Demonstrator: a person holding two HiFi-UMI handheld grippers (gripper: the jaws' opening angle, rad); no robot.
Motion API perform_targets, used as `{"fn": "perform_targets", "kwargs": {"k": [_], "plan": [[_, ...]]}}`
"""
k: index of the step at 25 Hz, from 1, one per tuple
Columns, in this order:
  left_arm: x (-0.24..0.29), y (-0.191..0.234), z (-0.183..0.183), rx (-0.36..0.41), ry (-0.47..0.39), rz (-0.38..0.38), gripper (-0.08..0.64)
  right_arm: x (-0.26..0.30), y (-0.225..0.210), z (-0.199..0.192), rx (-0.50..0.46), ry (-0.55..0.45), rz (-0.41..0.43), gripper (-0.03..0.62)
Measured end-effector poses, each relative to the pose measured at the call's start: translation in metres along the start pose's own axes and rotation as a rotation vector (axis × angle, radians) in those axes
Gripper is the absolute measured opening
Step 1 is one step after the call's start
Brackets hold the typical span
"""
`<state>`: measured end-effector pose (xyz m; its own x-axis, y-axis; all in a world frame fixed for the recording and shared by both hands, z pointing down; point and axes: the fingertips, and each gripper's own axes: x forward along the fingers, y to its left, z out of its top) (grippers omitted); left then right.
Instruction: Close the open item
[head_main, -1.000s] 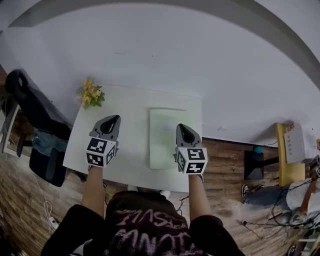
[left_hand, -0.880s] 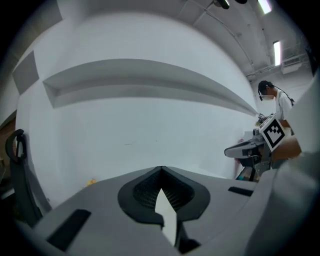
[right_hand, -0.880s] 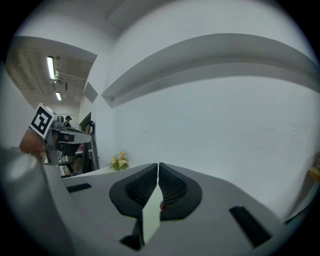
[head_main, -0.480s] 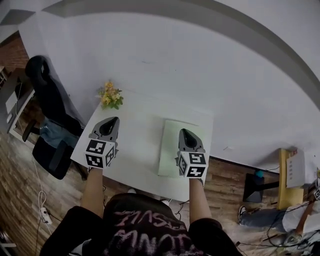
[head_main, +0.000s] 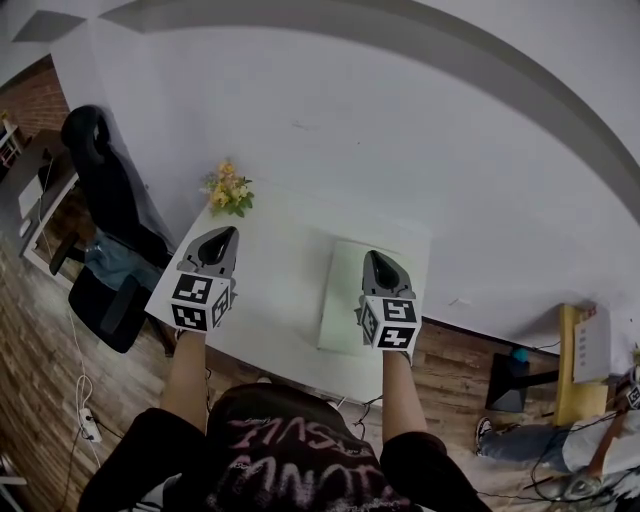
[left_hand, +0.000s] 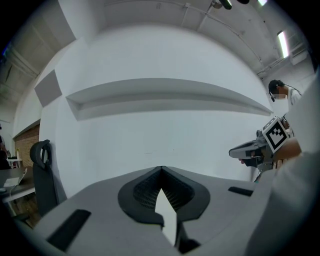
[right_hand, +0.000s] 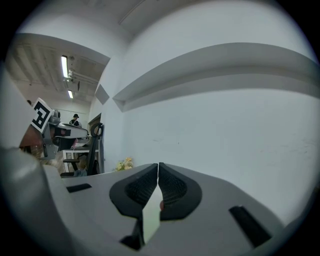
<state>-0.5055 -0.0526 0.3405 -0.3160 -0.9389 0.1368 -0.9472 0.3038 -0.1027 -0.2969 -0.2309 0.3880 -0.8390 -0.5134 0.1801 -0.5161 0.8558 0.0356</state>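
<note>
- The left claw (head_main: 222, 238) and the right claw (head_main: 378, 262) are pinched together, empty, above the bench (head_main: 270, 290).
- The pale green flat item (head_main: 343, 305) lies below the right claw; if pushed wrongly, it may be slid off the near edge instead of closed.

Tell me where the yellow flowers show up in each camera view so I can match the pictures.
Head view: the flowers sit upper left of centre, against the white wall.
Left gripper view: not in it.
Right gripper view: the flowers are small, left of centre, just above the gripper's grey body.
Shared landmark: the black office chair, at the left in all three views.
</note>
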Motion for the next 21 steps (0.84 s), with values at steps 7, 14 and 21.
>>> {"fn": "perform_targets", "kwargs": {"k": [7, 14, 21], "plan": [[0.003, -0.003, 0.008, 0.006, -0.008, 0.005, 0.014, 0.001, -0.005, 0.005, 0.0, -0.001, -0.003, 0.025], [0.006, -0.004, 0.005, 0.01, -0.004, 0.005, 0.014, 0.003, -0.008, 0.008, 0.002, -0.007, -0.003, 0.025], [0.01, -0.004, 0.008, 0.026, -0.004, 0.001, 0.014, 0.008, -0.009, 0.013, 0.01, -0.019, -0.005, 0.025]]}}
